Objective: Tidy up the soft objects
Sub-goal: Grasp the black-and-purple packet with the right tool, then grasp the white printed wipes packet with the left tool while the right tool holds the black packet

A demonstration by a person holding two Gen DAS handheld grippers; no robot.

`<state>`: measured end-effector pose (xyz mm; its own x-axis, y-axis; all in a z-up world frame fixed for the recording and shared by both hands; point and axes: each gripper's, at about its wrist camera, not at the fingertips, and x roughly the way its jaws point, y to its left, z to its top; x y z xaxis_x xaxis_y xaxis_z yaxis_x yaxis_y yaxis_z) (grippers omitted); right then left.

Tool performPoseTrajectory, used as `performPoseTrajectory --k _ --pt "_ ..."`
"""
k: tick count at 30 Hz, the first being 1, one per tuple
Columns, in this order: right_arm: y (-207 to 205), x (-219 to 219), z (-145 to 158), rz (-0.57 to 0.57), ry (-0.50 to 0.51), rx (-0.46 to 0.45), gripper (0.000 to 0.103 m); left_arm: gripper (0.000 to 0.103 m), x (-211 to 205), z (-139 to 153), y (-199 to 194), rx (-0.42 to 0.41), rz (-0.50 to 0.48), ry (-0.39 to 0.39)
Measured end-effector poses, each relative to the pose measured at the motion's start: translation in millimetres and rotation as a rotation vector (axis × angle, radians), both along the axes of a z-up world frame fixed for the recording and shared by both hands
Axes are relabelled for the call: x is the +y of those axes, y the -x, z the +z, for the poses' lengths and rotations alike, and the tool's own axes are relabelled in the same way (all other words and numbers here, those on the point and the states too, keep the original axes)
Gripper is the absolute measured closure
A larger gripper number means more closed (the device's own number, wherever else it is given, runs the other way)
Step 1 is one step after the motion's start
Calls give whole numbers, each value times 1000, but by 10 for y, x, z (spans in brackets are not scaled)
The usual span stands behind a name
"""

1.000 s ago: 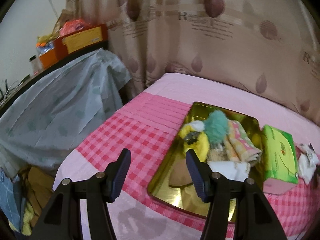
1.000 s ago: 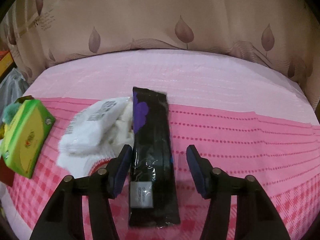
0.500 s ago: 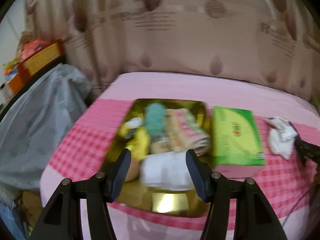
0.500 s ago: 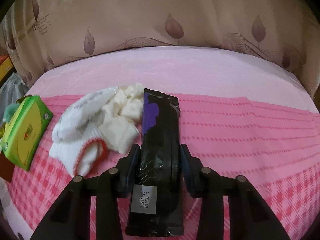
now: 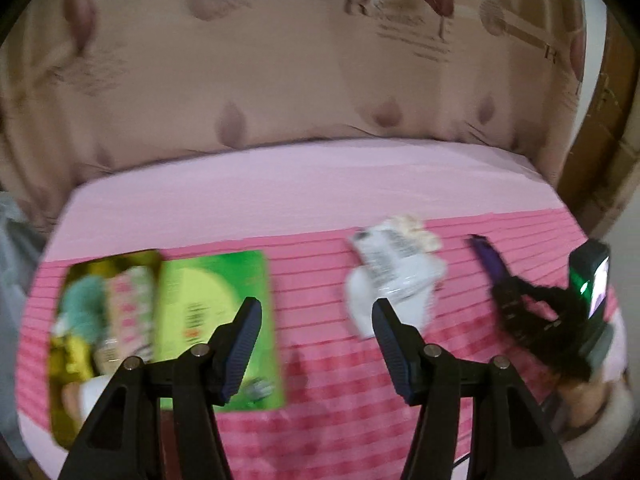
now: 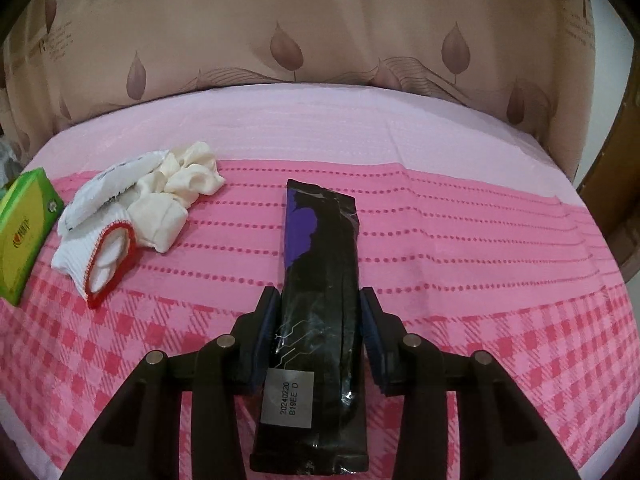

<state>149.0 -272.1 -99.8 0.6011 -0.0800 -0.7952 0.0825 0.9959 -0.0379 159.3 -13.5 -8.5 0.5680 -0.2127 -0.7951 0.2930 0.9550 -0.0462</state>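
My right gripper [image 6: 319,322] is shut on a long black and purple packet [image 6: 320,280], held just above the pink cloth. In the left wrist view the packet [image 5: 494,270] and the right gripper [image 5: 520,308] show at the far right. My left gripper [image 5: 316,336] is open and empty over the cloth, between a green tissue pack [image 5: 216,316] and a pile of white soft items [image 5: 394,276]. The pile [image 6: 132,204] holds a white sock with a red cuff, a cream cloth and a white packet. A gold tray [image 5: 60,364] at the left holds several soft items.
The table is covered by a pink checked cloth [image 6: 480,280] and backs onto a beige curtain [image 6: 320,40]. The green tissue pack [image 6: 24,232] lies at the left edge of the right wrist view. A wooden door frame [image 6: 616,200] stands at the right.
My right gripper closed on the black packet and shifted it right, away from the white pile. My left gripper swung right, from over the gold tray to past the green pack.
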Motion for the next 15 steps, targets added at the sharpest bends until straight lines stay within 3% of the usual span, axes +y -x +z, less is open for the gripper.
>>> performPoseTrajectory --k 7,15 --pt "-2 -23 -15 2 -16 -1 64 40 -380 -174 -525 184 -13 124" --pt "-11 -54 -25 9 -35 0 62 38 -730 -443 -927 285 -19 106"
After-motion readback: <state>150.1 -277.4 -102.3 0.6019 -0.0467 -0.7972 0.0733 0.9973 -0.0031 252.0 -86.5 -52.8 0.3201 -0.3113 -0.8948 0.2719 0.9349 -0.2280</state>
